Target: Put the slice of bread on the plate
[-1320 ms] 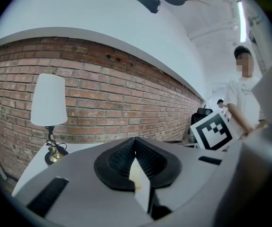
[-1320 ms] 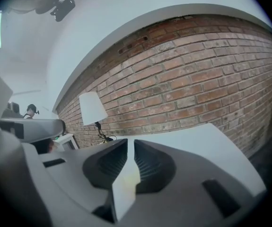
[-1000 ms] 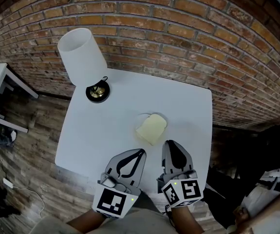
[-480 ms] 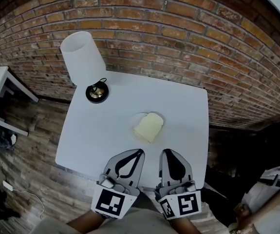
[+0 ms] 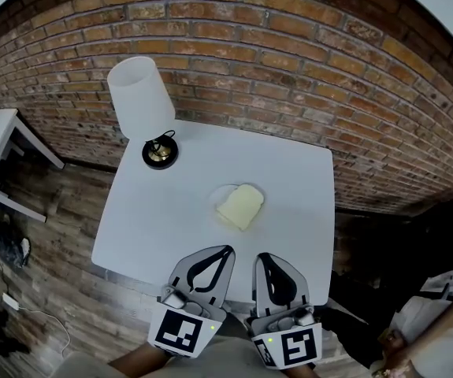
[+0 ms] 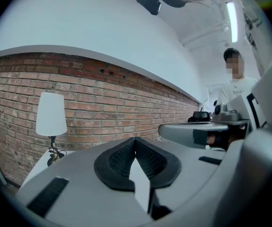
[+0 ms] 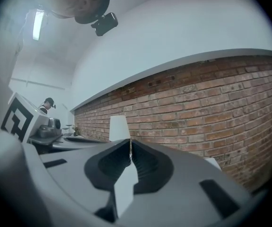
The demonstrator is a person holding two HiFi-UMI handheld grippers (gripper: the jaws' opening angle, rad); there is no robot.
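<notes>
While the bread slice [image 5: 240, 207] sits on the plate [image 5: 219, 194], my left gripper [image 5: 228, 250] fingers meet, empty, short of it; my right gripper [image 5: 262, 257] fingers, alongside, have just been closing, empty too.

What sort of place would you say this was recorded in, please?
Likely an indoor studio or lab corner dressed like a home: a small white table against a bare brick wall, a shaded lamp, and a wood-plank floor.
</notes>
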